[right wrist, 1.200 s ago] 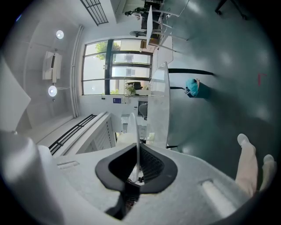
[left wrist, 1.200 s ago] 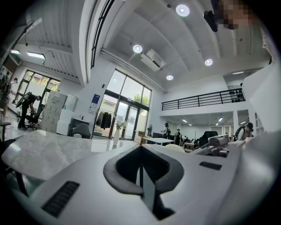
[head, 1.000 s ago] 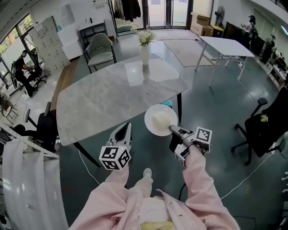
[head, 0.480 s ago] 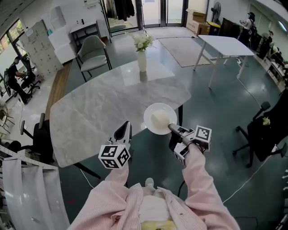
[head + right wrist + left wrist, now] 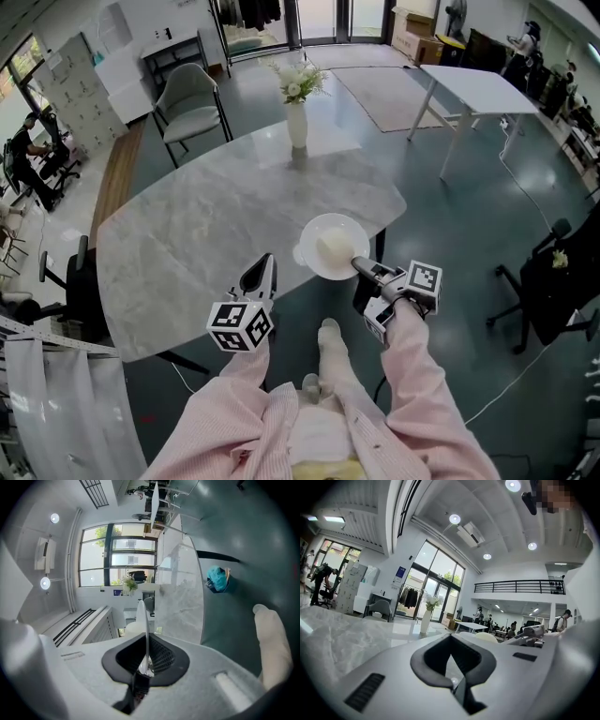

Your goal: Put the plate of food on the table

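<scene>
A white plate (image 5: 335, 246) with a pale mound of food hangs level over the near edge of the grey marble table (image 5: 206, 234). My right gripper (image 5: 362, 269) is shut on the plate's near rim. In the right gripper view the plate (image 5: 142, 616) shows edge-on, clamped between the jaws of that gripper (image 5: 146, 656), with the table (image 5: 185, 597) beyond. My left gripper (image 5: 262, 274) is held left of the plate, over the table edge, shut and with nothing in it. The left gripper view shows its jaws (image 5: 452, 663) closed, low over the table (image 5: 342, 634).
A white vase of flowers (image 5: 297, 122) stands at the table's far side, a grey chair (image 5: 192, 108) behind it. A second white table (image 5: 478, 94) is at the back right and a black office chair (image 5: 562, 272) at the right. A shoe (image 5: 330, 337) is below.
The table has come nearer in view as the person stepped toward it. The plate, earlier off the table's edge over the floor, now hangs over that edge. Both grippers keep their state.
</scene>
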### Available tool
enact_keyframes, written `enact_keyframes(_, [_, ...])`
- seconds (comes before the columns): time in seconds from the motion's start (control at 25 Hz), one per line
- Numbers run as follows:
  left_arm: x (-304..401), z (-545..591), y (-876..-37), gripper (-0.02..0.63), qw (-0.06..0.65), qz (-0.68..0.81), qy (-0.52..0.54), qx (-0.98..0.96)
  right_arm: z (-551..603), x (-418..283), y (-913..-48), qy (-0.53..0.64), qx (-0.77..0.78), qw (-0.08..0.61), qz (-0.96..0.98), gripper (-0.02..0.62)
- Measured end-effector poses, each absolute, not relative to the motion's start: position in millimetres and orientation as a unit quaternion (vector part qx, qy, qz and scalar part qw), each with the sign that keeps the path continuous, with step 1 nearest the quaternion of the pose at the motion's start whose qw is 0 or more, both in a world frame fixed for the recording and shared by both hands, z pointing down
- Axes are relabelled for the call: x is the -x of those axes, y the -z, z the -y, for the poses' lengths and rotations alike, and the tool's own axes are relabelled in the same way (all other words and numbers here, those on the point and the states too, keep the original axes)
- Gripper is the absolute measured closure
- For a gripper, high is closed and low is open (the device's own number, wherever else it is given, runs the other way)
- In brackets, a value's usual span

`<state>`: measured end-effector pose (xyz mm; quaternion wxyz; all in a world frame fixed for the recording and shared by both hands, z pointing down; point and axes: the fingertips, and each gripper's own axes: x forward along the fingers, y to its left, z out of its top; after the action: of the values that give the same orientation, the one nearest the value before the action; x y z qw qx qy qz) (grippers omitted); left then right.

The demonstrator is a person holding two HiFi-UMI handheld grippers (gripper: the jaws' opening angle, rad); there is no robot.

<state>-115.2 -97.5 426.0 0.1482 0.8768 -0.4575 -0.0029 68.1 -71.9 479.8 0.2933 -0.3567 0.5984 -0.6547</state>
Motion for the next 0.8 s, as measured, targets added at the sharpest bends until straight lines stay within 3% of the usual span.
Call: enact_keyframes(0.8, [77.6, 260.8, -479.2, 0.615, 0.229, 0.507, -0.027, -0.830, 262.1, -106.0, -523.7, 0.669, 0.332, 0.220, -0.628, 0.580])
